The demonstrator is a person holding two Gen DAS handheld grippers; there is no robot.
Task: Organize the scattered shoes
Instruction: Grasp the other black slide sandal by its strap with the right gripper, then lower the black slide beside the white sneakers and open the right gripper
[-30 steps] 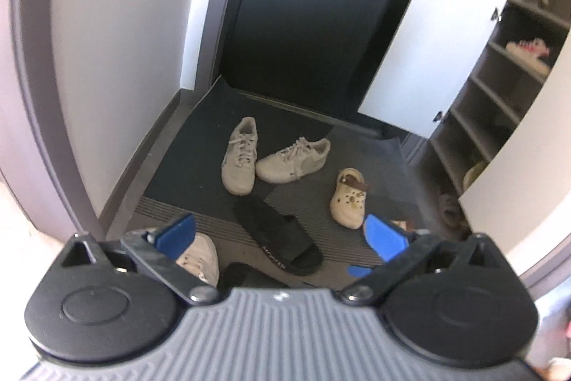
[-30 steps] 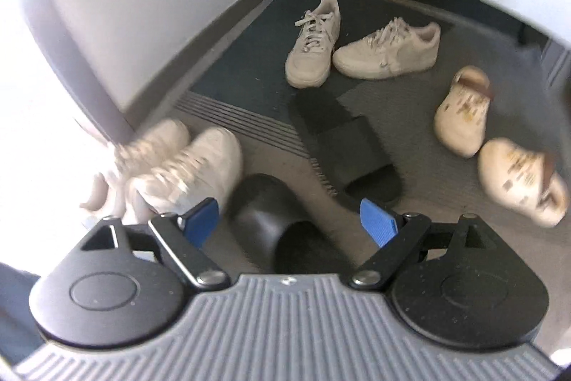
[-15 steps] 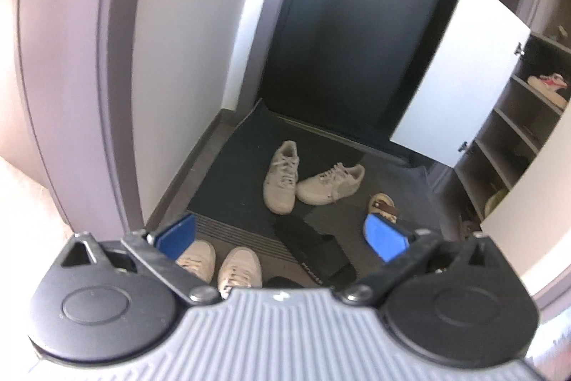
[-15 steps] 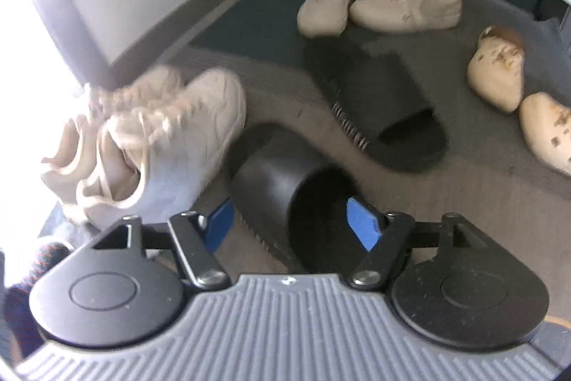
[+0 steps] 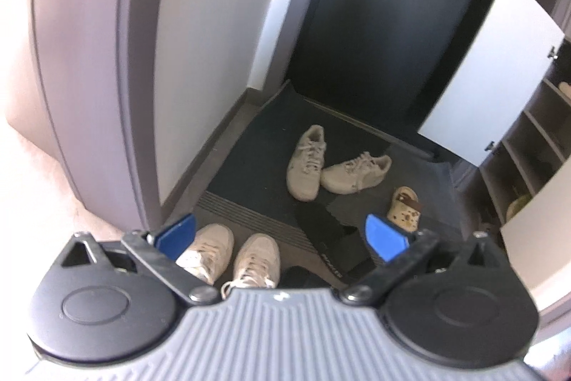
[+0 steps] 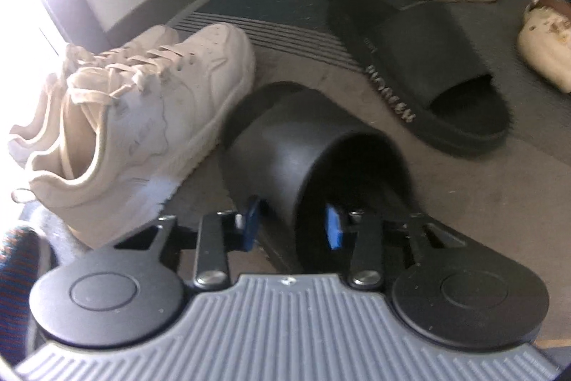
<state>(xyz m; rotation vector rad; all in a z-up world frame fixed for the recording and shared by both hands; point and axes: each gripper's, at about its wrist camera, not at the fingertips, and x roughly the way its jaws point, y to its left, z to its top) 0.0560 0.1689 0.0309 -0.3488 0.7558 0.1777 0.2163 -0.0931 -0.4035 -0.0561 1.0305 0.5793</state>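
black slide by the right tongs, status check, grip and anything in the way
Right tongs just closing on near black slide, strap wall between pads. Left tongs open, empty. White sneaker close beside slide; second slide lies apart.

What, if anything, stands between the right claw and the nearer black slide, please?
Nothing visible does. The right claw straddles the strap of the nearer black slide, and its jaws have just been closing around the strap. The white sneaker lies beside the slide, to the left.
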